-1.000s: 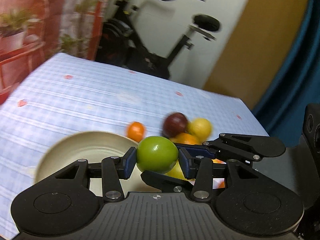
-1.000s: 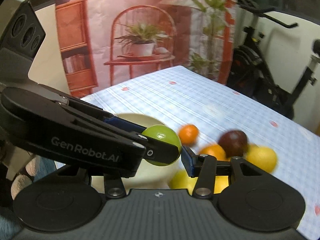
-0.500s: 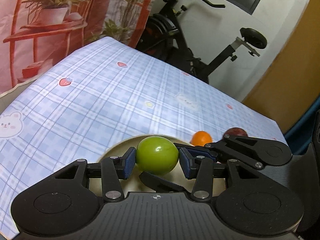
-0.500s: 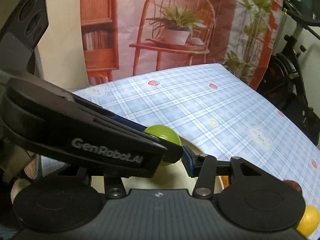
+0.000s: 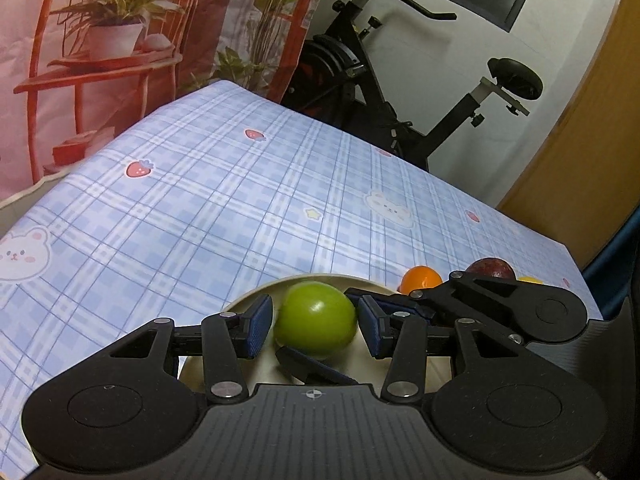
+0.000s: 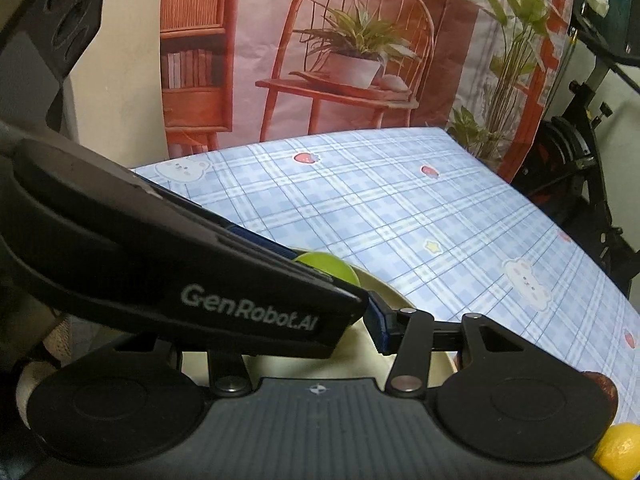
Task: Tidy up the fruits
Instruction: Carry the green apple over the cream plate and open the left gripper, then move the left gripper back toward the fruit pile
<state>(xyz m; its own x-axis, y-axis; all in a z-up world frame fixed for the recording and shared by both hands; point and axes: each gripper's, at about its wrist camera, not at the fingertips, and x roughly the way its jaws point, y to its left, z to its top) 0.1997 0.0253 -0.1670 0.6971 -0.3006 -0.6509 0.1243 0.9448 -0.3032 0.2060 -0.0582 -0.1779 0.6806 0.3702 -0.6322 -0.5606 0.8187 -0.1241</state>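
A blue plaid-clothed table [image 5: 248, 208] carries a cream bowl [image 5: 360, 282] near its front edge, with an orange [image 5: 421, 279], a dark fruit [image 5: 490, 269] and a lemon [image 6: 618, 449] beside it.

The table [image 5: 224, 208] fills the middle of the room, its cloth running back to a printed backdrop [image 5: 120, 40] at the far edge, with an exercise bike [image 5: 380, 80] behind the far right side. Near the front edge sits a bowl [image 5: 248, 300], and over it – between the pads of the left gripper [image 5: 314, 322], not touching either – is a lime [image 5: 316, 318]. The right gripper [image 6: 280, 320] reaches in from the right, one finger passing under the lime. Right of the bowl, on the cloth, lie an orange [image 5: 422, 278], a plum [image 5: 490, 269] and a lemon [image 6: 618, 454] – close together.
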